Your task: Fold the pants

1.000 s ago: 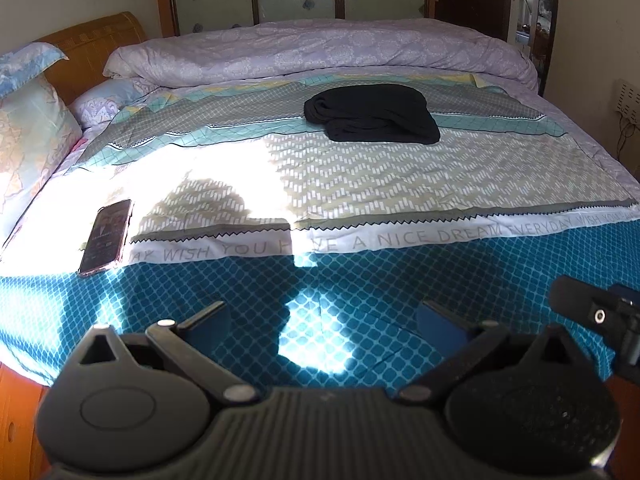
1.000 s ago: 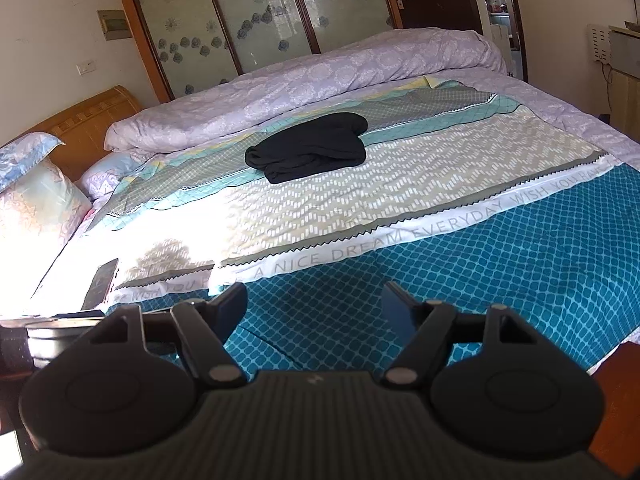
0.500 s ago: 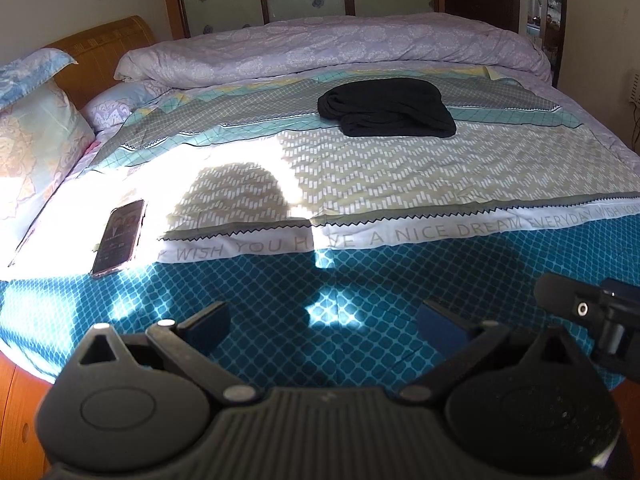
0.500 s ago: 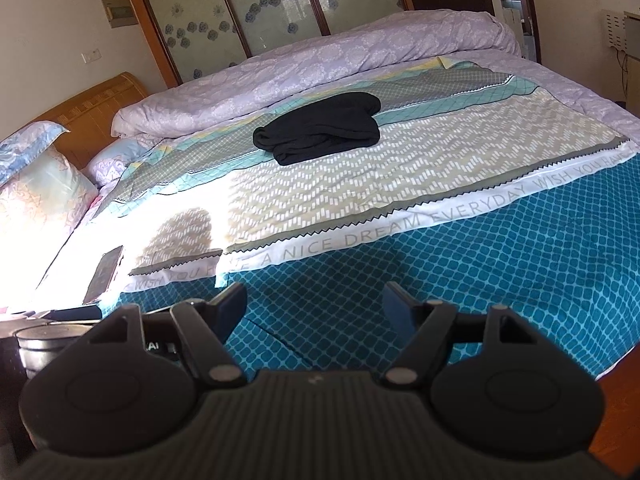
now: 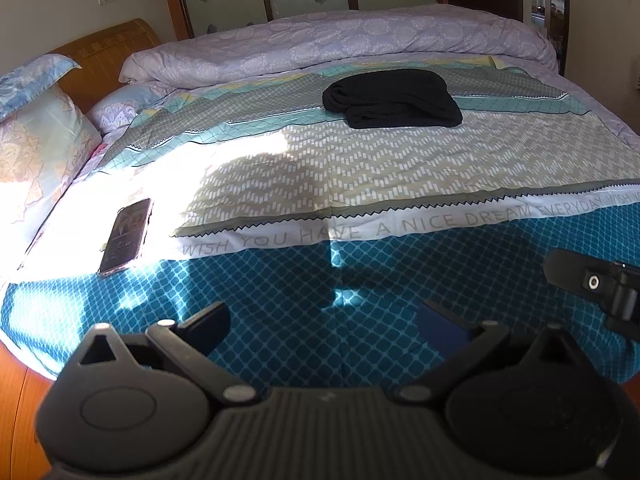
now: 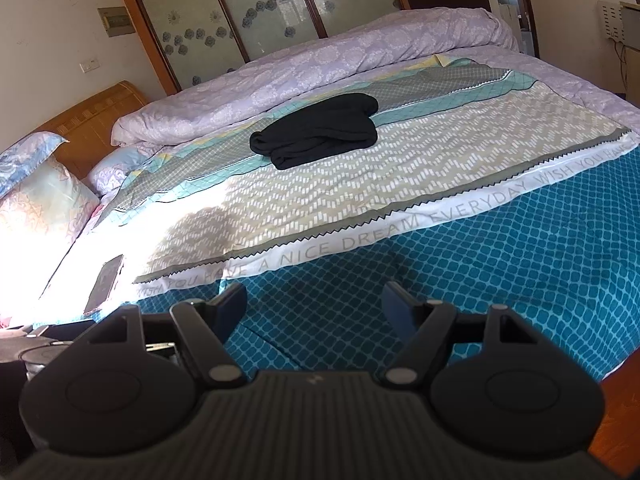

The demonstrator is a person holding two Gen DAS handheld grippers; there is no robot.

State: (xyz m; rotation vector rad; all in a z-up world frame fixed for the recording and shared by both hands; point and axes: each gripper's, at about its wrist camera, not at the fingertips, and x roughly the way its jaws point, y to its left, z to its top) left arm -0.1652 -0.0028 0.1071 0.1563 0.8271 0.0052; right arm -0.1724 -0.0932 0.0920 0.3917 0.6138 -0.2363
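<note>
Black pants (image 5: 392,98) lie bunched in a heap on the far half of the bed, near the rolled lilac duvet; they also show in the right wrist view (image 6: 316,136). My left gripper (image 5: 322,324) is open and empty, low over the blue front part of the bedspread, far from the pants. My right gripper (image 6: 314,306) is open and empty, also over the blue front part. Part of the right gripper (image 5: 592,284) shows at the right edge of the left wrist view.
A phone (image 5: 126,236) lies on the sunlit left side of the bed, also in the right wrist view (image 6: 105,284). Pillows (image 5: 36,148) and a wooden headboard (image 5: 108,46) are at the left. The rolled duvet (image 5: 340,46) runs along the far side. Wooden floor shows at the bed's front edge.
Both grippers have moved forward and slightly up over the bed; the pants and phone sit lower and larger in view. Both jaws stay open.
</note>
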